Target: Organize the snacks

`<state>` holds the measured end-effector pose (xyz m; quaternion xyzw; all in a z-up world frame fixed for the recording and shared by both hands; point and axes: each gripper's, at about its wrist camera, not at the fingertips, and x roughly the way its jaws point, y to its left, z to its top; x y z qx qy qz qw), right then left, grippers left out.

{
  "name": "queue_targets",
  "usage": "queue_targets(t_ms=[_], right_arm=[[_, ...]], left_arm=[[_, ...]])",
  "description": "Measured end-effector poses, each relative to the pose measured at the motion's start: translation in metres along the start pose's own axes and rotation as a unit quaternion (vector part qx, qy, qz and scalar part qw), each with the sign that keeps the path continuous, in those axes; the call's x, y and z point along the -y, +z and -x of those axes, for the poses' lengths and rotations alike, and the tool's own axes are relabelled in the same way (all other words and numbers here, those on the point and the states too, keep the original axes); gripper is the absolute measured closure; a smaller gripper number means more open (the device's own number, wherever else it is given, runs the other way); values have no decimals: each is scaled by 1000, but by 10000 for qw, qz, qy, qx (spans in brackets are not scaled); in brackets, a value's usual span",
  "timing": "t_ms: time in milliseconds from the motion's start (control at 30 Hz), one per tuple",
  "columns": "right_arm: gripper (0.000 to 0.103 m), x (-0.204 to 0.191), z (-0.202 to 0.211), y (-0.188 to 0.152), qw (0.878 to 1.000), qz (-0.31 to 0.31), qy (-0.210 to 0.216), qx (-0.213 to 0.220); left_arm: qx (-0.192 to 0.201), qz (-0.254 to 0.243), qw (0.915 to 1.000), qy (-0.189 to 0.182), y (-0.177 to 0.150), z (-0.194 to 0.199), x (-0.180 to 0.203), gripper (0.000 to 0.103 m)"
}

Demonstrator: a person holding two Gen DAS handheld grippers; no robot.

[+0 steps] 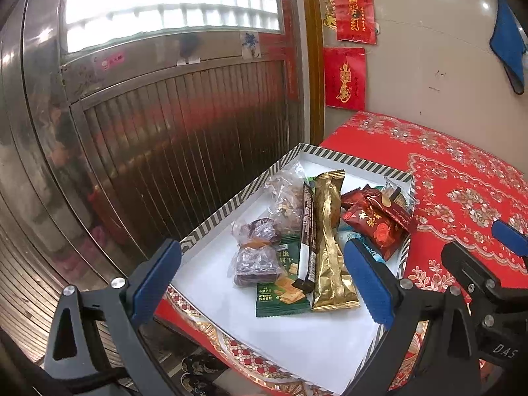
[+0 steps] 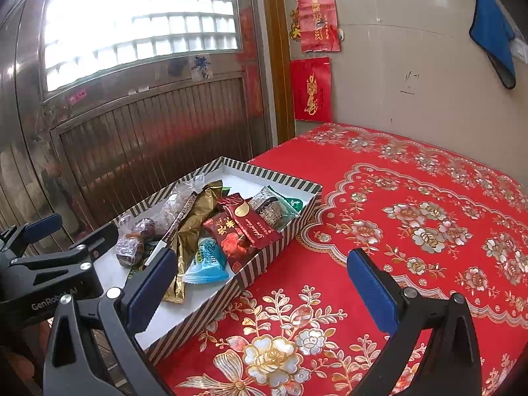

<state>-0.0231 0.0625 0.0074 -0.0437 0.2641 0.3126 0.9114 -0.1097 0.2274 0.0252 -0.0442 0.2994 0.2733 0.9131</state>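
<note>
A striped cardboard box (image 1: 227,209) (image 2: 264,269) with a white floor sits at the left edge of the table. Inside lie a long gold packet (image 1: 330,241) (image 2: 193,227), a dark slim bar (image 1: 307,227), a green biscuit packet (image 1: 283,292), clear-wrapped dark sweets (image 1: 255,257) (image 2: 130,247), red packets (image 1: 379,227) (image 2: 241,231), a blue packet (image 2: 208,262) and a teal packet (image 2: 275,209). My left gripper (image 1: 264,277) (image 2: 71,231) hovers open over the box's near end, holding nothing. My right gripper (image 2: 262,287) (image 1: 485,247) stands open above the box's right wall and the cloth, holding nothing.
A red floral tablecloth (image 2: 412,217) covers the table to the right of the box. A metal door (image 1: 165,115) stands close behind the box's left side. On the tiled wall hang red envelopes (image 2: 312,89) and a blue cloth (image 2: 495,36).
</note>
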Motion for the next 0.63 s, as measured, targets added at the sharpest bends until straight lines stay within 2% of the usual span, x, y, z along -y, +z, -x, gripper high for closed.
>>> queue_targets(t_ms=[300, 633], right_arm=[[0, 0, -5, -1, 10000, 17, -32, -61], [0, -2, -10, -1, 9999, -12, -21, -102]], left_arm=[[-9, -54, 9999, -107, 0, -4, 1, 4], [210, -209, 9993, -243, 0, -1, 4, 4]])
